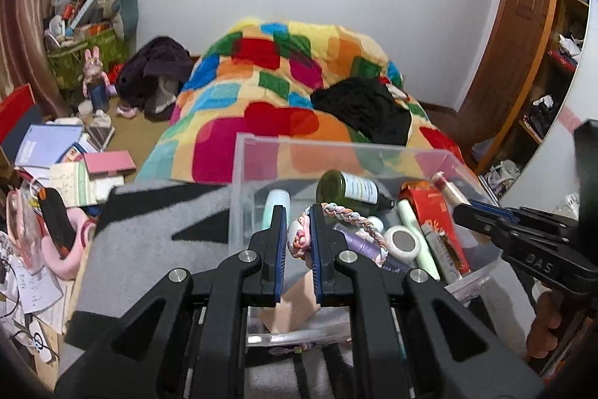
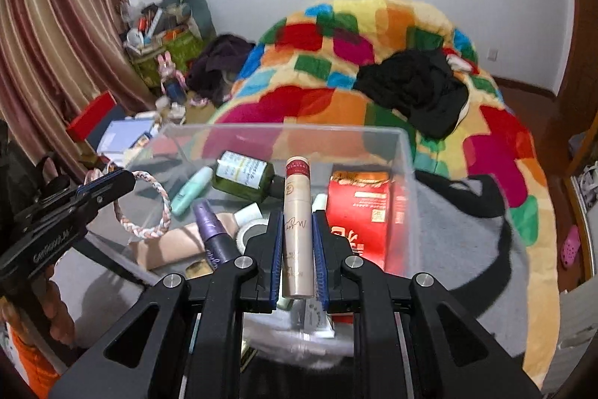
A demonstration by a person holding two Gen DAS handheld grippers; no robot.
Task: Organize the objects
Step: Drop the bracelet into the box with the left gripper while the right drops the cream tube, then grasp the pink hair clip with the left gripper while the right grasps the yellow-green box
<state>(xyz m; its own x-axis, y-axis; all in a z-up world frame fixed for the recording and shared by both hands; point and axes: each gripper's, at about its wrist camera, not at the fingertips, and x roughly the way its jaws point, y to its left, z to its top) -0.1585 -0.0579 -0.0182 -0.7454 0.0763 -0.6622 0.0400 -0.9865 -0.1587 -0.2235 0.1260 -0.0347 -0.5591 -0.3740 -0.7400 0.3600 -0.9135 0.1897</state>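
A clear plastic bin (image 1: 336, 146) (image 2: 405, 152) sits on a grey blanket on the bed. My left gripper (image 1: 299, 215) is shut on a pastel braided hair band (image 1: 349, 217) with a pink charm, held over the bin; the band also shows in the right wrist view (image 2: 144, 200). My right gripper (image 2: 297, 215) is shut on a beige cosmetic tube (image 2: 297, 208) with a red band, held over the bin; it also shows in the left wrist view (image 1: 450, 191). The bin holds a green bottle (image 2: 243, 174), a red carton (image 2: 358, 208), a purple tube (image 2: 213, 230) and a mint tube (image 2: 190, 189).
A colourful patchwork blanket (image 1: 269, 88) with black clothes (image 1: 366, 107) covers the bed behind the bin. Books and papers (image 1: 56, 156) clutter the floor on the left. A wooden shelf (image 1: 553, 62) stands on the right.
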